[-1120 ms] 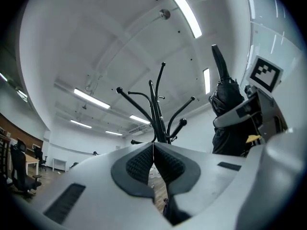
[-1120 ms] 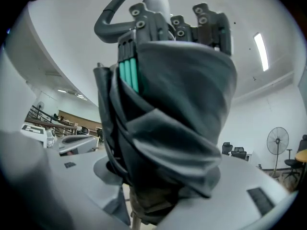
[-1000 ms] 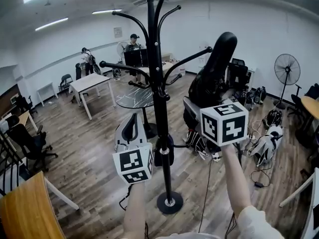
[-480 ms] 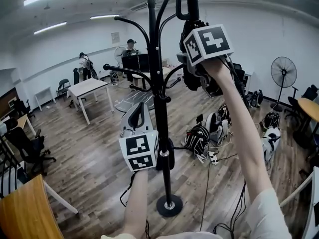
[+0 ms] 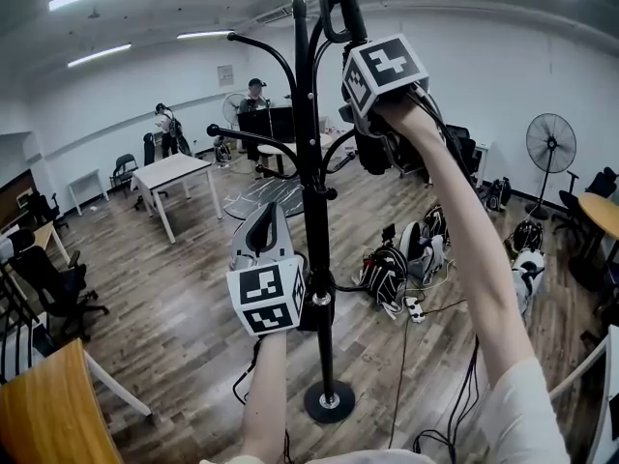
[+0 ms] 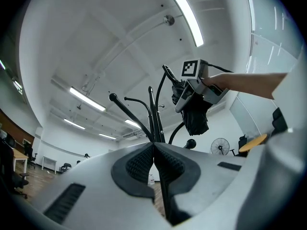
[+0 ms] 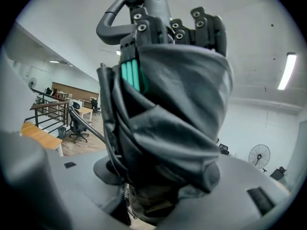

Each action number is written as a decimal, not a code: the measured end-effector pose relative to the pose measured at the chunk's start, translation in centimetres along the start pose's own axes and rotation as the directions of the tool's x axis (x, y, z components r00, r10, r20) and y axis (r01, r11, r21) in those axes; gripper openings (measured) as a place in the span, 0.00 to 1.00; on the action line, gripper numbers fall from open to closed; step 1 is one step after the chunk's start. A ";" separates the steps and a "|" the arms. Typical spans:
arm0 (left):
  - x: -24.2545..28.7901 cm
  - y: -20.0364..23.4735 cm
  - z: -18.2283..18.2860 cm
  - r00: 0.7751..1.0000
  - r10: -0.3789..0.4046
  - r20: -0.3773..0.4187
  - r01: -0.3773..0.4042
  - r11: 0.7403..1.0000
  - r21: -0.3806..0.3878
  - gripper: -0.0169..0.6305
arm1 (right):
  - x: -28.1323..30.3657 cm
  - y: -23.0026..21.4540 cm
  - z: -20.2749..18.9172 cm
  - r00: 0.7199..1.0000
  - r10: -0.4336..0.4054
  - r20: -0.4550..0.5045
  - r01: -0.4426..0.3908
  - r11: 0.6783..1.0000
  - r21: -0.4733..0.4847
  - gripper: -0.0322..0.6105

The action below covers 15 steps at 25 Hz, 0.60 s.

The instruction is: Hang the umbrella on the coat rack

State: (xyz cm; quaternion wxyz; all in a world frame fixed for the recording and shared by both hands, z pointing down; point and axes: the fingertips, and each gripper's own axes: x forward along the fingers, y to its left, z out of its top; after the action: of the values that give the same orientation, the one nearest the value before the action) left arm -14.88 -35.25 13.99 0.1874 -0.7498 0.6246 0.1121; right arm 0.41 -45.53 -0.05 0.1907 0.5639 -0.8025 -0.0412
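Note:
The black coat rack [image 5: 311, 211] stands in front of me, its curved hooks spreading near the top. My right gripper [image 5: 366, 114] is raised high and shut on the folded black umbrella [image 5: 375, 153]. The umbrella's loop handle [image 5: 338, 8] is right beside the rack's top hooks; I cannot tell whether it touches one. In the right gripper view the umbrella [image 7: 168, 123] fills the frame, with green ribs and the handle [image 7: 127, 8] on top. My left gripper [image 5: 263, 225] is shut and empty, left of the pole at mid-height. The left gripper view looks up at the rack [image 6: 152, 119] and the umbrella [image 6: 195, 116].
Bags and cables [image 5: 401, 259] lie on the wooden floor right of the rack's base [image 5: 329, 401]. A white table [image 5: 172, 172] stands at the back left and a fan [image 5: 549, 143] at the right. Two people [image 5: 253, 90] are at the far wall. A wooden desk corner [image 5: 44, 414] is near left.
My right gripper has lifted the umbrella from mid-height to the top of the rack and then edged left toward the hooks. The left gripper has stayed almost still.

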 end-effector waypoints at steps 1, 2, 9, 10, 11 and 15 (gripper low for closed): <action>-0.1 0.0 0.1 1.000 -0.001 0.004 0.001 1.000 -0.002 0.07 | 0.2 0.2 -0.1 1.000 0.003 -0.008 -0.003 1.000 -0.003 0.51; -0.2 0.0 0.2 1.000 0.000 0.008 0.000 1.000 -0.003 0.07 | 0.4 0.3 -0.2 1.000 0.006 -0.018 -0.006 1.000 -0.006 0.51; -0.2 0.4 -0.4 1.000 0.006 0.006 -0.006 1.000 -0.002 0.07 | 2.9 1.7 -2.0 0.996 0.061 -0.070 -0.061 0.998 0.004 0.51; -0.3 0.5 -0.6 1.000 0.011 0.004 -0.011 1.000 0.001 0.07 | 3.1 1.8 -2.0 0.996 0.061 -0.066 -0.061 0.998 0.006 0.51; -0.5 0.7 -0.7 1.000 0.016 0.003 -0.016 1.000 0.003 0.07 | 3.1 1.9 -2.0 0.996 0.062 -0.061 -0.062 0.998 0.005 0.51; -0.6 0.8 -1.2 1.000 0.016 -0.006 -0.016 1.000 0.005 0.07 | 2.7 2.1 -1.7 0.996 0.075 -0.054 -0.076 0.997 -0.005 0.51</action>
State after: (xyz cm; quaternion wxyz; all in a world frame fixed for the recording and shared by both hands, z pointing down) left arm -15.84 -35.37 15.21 0.1864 -0.7447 0.6314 0.1098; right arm -1.64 -47.04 2.81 0.2155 0.5334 -0.8176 -0.0217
